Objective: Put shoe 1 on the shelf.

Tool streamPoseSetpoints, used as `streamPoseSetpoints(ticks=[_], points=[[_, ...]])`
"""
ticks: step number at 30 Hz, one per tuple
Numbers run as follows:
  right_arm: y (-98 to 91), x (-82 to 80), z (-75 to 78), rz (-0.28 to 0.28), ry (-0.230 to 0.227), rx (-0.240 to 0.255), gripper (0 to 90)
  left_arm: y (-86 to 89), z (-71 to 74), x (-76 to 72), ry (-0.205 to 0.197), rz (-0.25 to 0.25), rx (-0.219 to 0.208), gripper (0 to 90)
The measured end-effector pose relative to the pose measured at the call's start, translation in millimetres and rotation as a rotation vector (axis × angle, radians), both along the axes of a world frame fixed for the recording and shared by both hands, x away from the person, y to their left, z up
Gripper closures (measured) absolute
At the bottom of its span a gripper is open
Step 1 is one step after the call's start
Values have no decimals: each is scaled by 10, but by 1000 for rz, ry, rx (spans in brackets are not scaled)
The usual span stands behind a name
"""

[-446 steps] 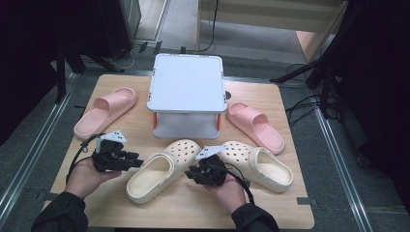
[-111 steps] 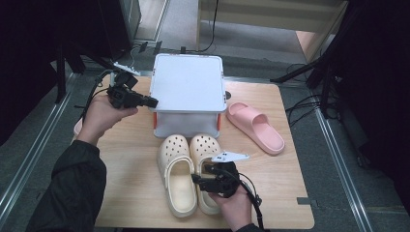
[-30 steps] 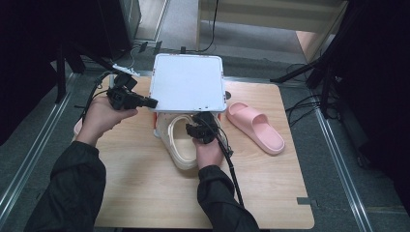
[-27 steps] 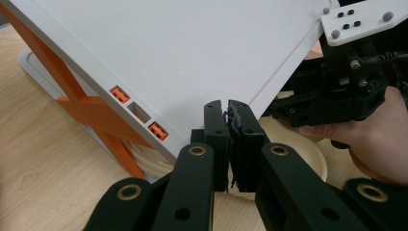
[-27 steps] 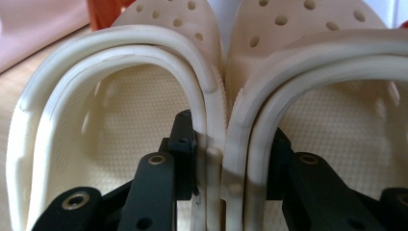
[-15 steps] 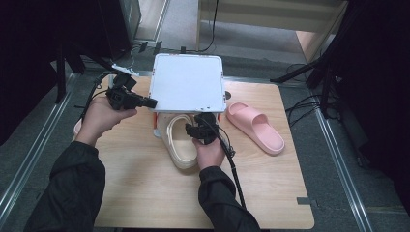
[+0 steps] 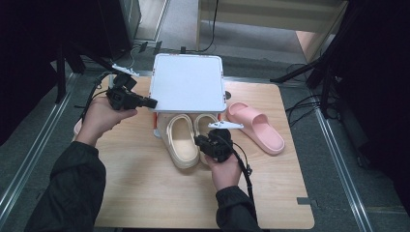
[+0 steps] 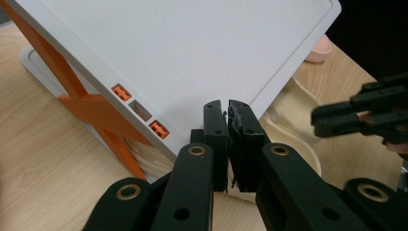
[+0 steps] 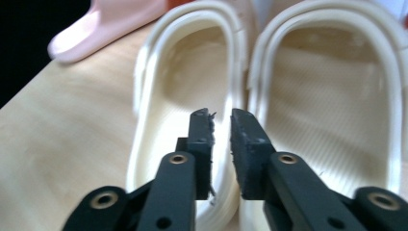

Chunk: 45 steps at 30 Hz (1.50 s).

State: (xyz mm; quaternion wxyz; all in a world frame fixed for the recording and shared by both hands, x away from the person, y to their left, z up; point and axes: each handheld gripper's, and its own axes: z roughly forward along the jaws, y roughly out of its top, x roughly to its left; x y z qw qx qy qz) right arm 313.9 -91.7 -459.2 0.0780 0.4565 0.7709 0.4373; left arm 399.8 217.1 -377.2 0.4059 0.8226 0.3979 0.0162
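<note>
The cream clogs (image 7: 186, 140) lie side by side on the wooden worktop (image 7: 135, 188), toes tucked under the raised lid (image 7: 188, 89) of the white box with orange struts (image 8: 86, 103), heels toward the person. In the right gripper view both open heels show, the two shoes touching along their inner rims (image 9: 248, 77).

The right hand-held gripper (image 7: 212, 145) sits just behind the heel of the clog on the right in the high view. Its jaws have just been closing; they stand nearly together with a narrow slit between the pads and nothing in it, poised over the rim of one clog without pinching it (image 9: 221, 139).

The left hand-held gripper (image 7: 145, 102) is at the lid's left edge. Its jaws are pressed together; in the left gripper view (image 8: 228, 134) the tips meet right at the lid's edge, but whether the thin edge is pinched between them I cannot tell. The lid stands tilted up above the box base, the orange struts showing beneath it.

A pink slide (image 7: 256, 126) lies on the worktop to the right of the clogs, apart from them, angled toward the far corner. A second pink slide (image 7: 77, 126) peeks out under the left forearm (image 7: 96, 121), near the worktop's left edge.
</note>
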Motion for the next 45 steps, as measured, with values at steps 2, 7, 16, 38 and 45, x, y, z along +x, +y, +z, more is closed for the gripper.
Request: streamPoseSetpoints(ticks=[2, 7, 16, 38, 45], points=[[-13, -89, 4, 29, -6, -12, 834, 1, 0, 0, 1, 2, 0, 862], [-29, -274, -60, 73, -2, -11, 885, -1, 1, -2, 1, 3, 2, 862], [64, -454, -348, 156, 52, -40, 900, 0, 1, -4, 3, 6, 1, 860], [426, -193, -417, 197, 11, -103, 900, 3, -2, 0, 11, 6, -4, 857], [599, -54, -413, 193, 6, -118, 900, 6, -6, 0, 10, 5, -8, 857]])
